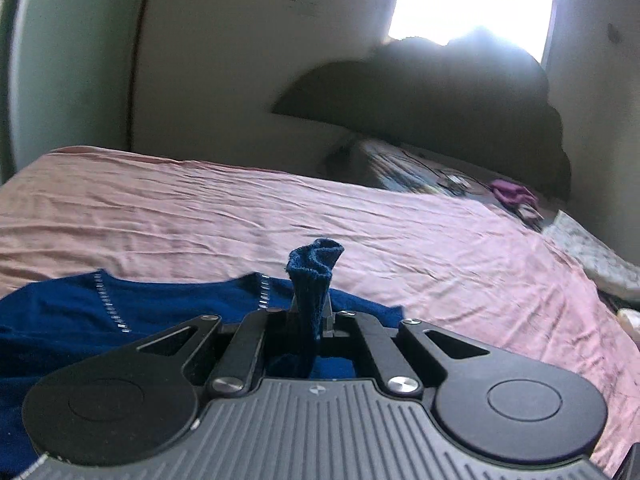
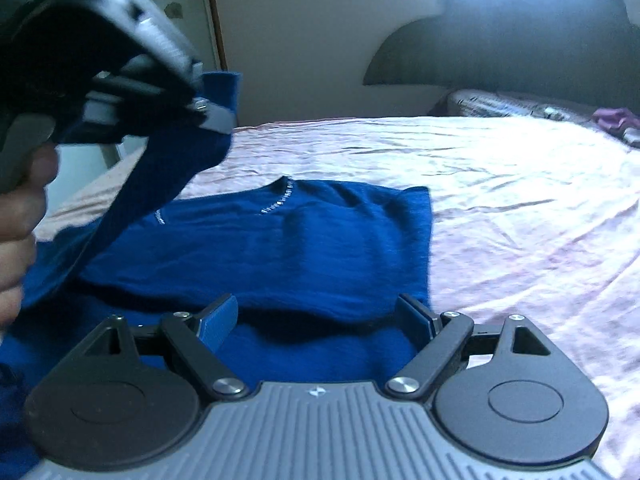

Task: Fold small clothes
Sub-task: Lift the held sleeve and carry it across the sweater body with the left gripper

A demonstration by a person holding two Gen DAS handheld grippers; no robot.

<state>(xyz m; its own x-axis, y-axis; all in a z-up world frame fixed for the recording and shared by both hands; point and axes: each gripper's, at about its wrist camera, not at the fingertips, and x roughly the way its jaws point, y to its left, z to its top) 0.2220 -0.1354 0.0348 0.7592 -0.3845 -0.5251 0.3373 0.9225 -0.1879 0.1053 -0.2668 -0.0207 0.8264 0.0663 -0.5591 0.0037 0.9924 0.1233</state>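
A dark blue knit top (image 2: pixel 304 240) with a line of silver studs at the neck lies on the pink bedsheet (image 2: pixel 520 200); its right side is folded in. My left gripper (image 1: pixel 310 312) is shut on the cuff of the blue sleeve (image 1: pixel 314 272), which bunches up above the fingertips. In the right wrist view the left gripper (image 2: pixel 208 114) hangs at the upper left, a hand behind it, and the sleeve (image 2: pixel 160 168) runs taut from it down to the top. My right gripper (image 2: pixel 320 316) stands open low over the top's near part, nothing between its fingers.
A dark curved headboard (image 2: pixel 500 40) and a bright window (image 1: pixel 472 0) are at the far end. Patterned bedding (image 1: pixel 420 172) and a purple cloth (image 1: pixel 512 194) lie near the headboard. A white wardrobe (image 1: pixel 72 60) stands left of the bed.
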